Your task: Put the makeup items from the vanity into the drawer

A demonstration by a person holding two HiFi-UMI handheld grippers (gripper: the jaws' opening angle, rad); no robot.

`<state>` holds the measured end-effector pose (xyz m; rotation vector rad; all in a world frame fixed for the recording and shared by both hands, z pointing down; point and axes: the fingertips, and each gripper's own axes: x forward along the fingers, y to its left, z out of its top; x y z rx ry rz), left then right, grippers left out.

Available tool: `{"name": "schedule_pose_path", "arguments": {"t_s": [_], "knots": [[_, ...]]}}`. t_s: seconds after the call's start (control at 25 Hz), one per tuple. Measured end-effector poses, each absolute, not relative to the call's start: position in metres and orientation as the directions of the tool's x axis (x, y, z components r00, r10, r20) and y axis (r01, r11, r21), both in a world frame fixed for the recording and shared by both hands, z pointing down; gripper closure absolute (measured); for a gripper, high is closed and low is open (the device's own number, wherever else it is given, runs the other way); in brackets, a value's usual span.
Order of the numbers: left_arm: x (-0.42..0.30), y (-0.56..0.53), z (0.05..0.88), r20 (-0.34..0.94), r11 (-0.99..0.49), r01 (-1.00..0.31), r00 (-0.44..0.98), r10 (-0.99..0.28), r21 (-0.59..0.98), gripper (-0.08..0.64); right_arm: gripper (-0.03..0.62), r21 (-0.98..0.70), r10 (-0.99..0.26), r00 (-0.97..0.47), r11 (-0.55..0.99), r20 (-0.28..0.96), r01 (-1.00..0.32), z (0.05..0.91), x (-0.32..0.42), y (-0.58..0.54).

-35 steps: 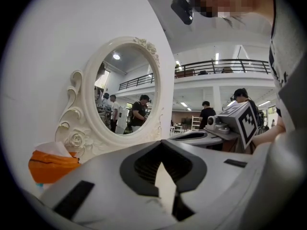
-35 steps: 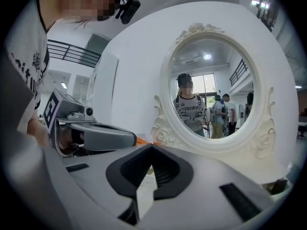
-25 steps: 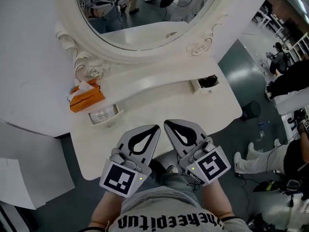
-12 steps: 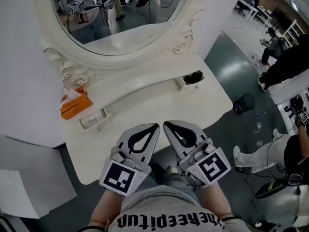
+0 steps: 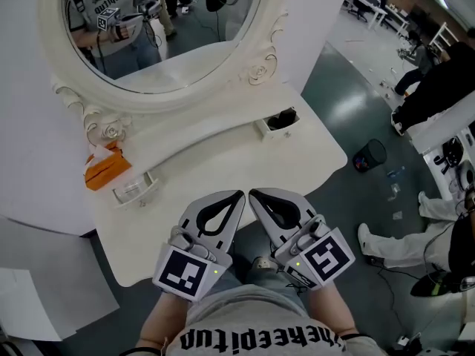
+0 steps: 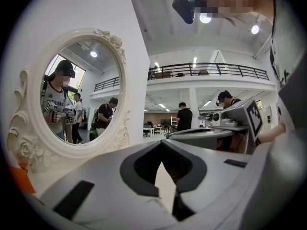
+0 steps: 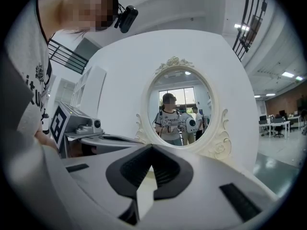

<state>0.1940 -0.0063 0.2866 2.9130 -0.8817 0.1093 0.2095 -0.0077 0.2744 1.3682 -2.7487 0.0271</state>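
Two tongs, the left tongs (image 5: 237,196) and the right tongs (image 5: 253,194), hover side by side at the near edge of the white surface (image 5: 223,162), each with its jaws closed tip to tip and nothing between them. A dark item (image 5: 282,116) lies in the small open drawer (image 5: 269,128) at the right of the surface, below the oval mirror (image 5: 159,35), which reflects the person holding the tongs, and well apart from both. At the left a second small drawer (image 5: 135,191) stands open too, just beside an orange tissue box (image 5: 102,170).
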Motion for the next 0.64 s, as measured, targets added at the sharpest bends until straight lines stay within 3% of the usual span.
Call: {"name": "schedule_pose_path", "arguments": {"t_s": [0.64], "knots": [[0.219,0.008,0.282,0.087,-0.827,-0.558,0.829,-0.553,0.066,0.518,0.581,0.025,-0.799,-0.600,0.601,0.042,-0.799,0.265,0.234,0.008]]}}
